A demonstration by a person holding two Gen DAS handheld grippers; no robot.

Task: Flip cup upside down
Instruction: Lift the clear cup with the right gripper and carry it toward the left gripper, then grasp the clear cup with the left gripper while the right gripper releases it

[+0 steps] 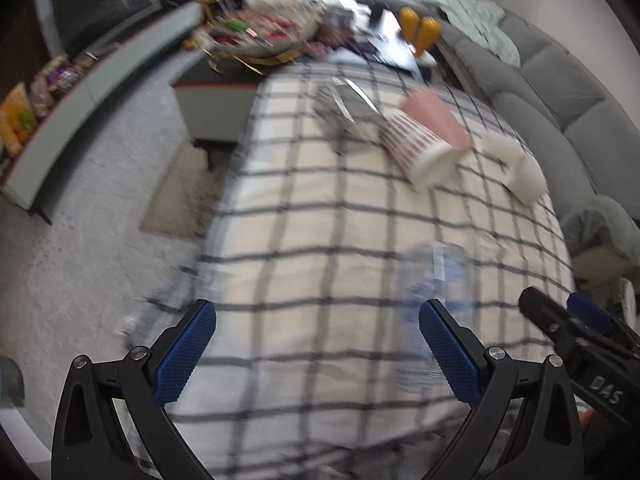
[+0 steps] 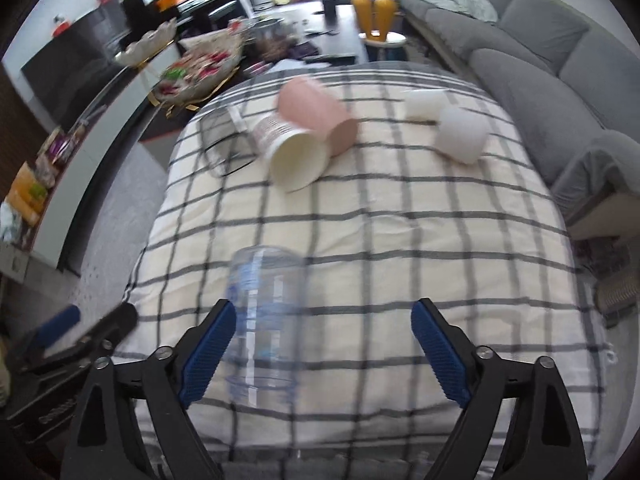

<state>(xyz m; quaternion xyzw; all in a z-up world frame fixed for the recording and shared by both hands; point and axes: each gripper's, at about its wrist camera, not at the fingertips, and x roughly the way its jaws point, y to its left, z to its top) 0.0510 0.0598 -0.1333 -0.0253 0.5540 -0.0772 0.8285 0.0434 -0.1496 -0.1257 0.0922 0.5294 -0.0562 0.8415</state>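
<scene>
A clear plastic cup [image 2: 266,320] with blue print stands on the checked cloth near the front, just inside my right gripper's left finger; it also shows blurred in the left wrist view [image 1: 434,312]. My right gripper [image 2: 324,344] is open and empty. My left gripper [image 1: 318,344] is open and empty, left of the clear cup. Farther back, a printed paper cup [image 2: 294,152] and a pink cup [image 2: 316,114] lie on their sides together. Two white cups [image 2: 460,132] are at the right; I cannot tell how they stand.
A checked cloth [image 2: 380,240] covers the table. A clear glass container [image 2: 224,140] sits behind-left of the paper cup. A grey sofa [image 2: 540,60] runs along the right. A cluttered low table [image 2: 280,40] and shelf stand behind and left.
</scene>
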